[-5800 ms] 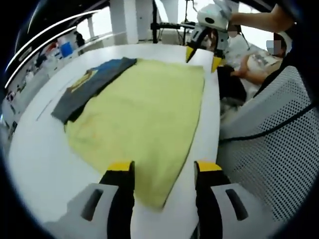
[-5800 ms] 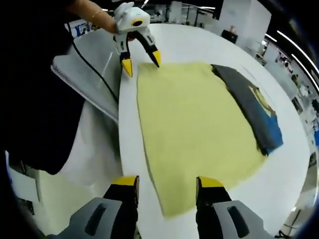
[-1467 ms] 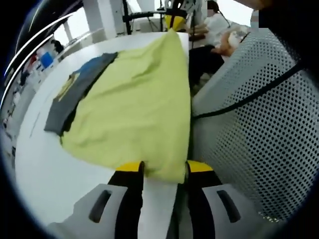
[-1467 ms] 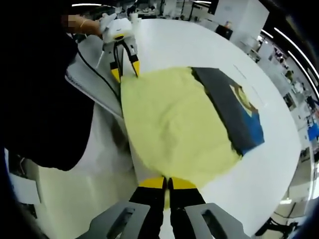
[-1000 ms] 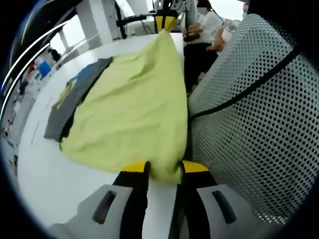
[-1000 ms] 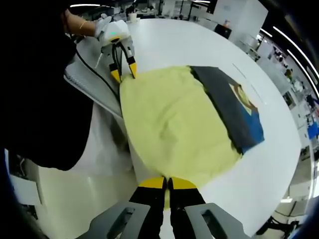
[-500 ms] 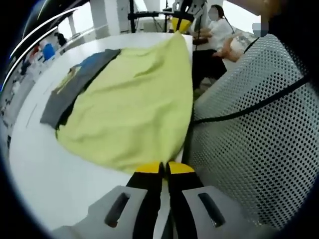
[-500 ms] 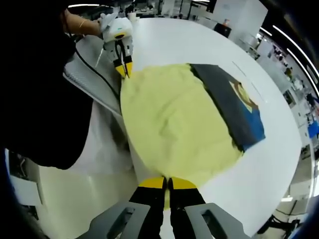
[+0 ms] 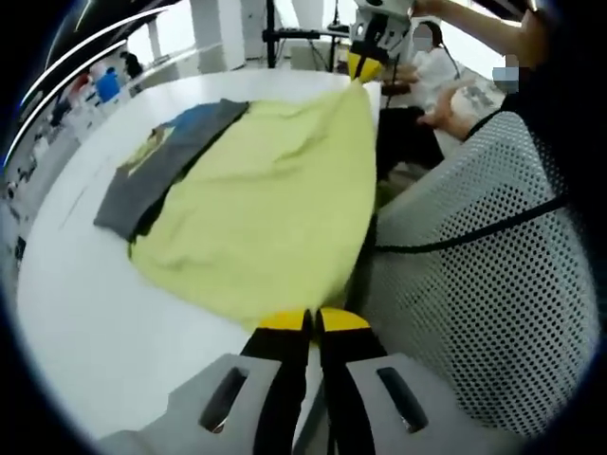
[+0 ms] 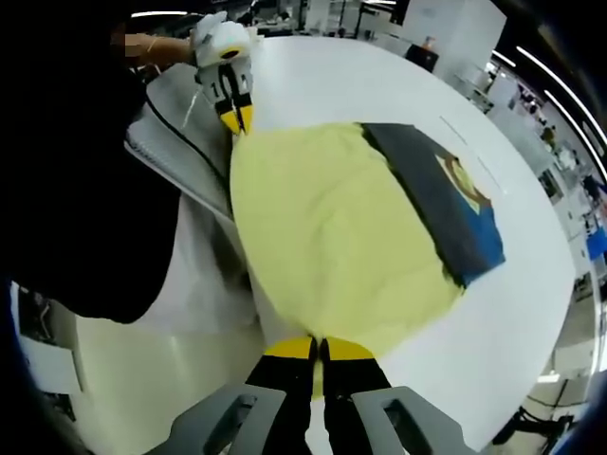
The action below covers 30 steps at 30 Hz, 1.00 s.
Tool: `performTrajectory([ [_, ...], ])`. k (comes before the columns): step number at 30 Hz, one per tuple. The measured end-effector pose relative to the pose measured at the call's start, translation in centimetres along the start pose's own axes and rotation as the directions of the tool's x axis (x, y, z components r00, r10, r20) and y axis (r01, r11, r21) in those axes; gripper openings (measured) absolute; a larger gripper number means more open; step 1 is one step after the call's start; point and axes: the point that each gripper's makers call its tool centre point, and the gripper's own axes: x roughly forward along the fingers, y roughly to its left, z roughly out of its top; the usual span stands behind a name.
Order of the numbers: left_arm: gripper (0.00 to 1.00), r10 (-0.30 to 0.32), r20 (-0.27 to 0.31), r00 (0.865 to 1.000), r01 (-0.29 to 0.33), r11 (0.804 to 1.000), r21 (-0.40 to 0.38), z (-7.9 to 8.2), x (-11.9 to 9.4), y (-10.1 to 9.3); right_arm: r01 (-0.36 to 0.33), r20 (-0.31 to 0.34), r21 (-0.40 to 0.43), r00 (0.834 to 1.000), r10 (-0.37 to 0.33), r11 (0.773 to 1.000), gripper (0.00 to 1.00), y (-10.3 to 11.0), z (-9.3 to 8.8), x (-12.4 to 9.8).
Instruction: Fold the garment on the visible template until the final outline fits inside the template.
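A yellow cloth (image 9: pixel 266 204) is lying spread over a white table (image 9: pixel 76 313), with a dark grey and blue garment (image 9: pixel 166 161) folded along the cloth's far side, away from the table edge where the person is standing. The left gripper (image 9: pixel 311 322) is pinching one near corner of the yellow cloth, its yellow-tipped jaws pressed together on the fabric right at the table's edge, beside a perforated white chair back (image 9: pixel 474 284). The right gripper (image 10: pixel 318 349) is clamping the other near corner in the same way, jaws closed on the cloth. In the right gripper view the left gripper (image 10: pixel 233 118) is showing at the far corner of the yellow cloth (image 10: pixel 332 237), and the grey and blue garment (image 10: pixel 450 209) is lying along the cloth's side toward the middle of the table (image 10: pixel 360 76). A black cable (image 10: pixel 185 142) is running across the chair back.
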Motion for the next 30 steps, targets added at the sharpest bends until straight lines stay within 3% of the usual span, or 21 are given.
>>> performTrajectory([
  [6,0.0,0.046,0.01,0.999,-0.046,0.998,-0.033,0.4,-1.7,0.6,-0.012,0.013,0.002,1.0,0.012,1.0,0.0,0.5,0.3,-0.3],
  [10,0.0,0.044,0.032,0.999,-0.039,0.99,-0.134,0.6,-2.6,0.7,-0.018,0.012,0.002,1.0,0.018,1.0,0.0,0.8,0.4,-0.5],
  [18,0.0,0.038,0.032,0.999,-0.034,0.993,-0.116,1.3,-3.8,0.0,-0.027,0.011,-0.009,1.0,0.027,1.0,0.0,1.4,0.7,-1.2],
  [23,0.0,0.069,0.014,0.997,-0.068,0.994,-0.091,1.9,-4.8,-0.1,-0.031,0.015,-0.016,0.999,0.031,0.999,0.0,1.9,1.0,-2.0],
  [30,0.0,0.078,0.009,0.997,-0.077,0.991,-0.108,2.2,-6.0,-0.2,-0.031,0.016,-0.03,0.999,0.032,0.999,0.0,2.5,1.7,-3.0],
])
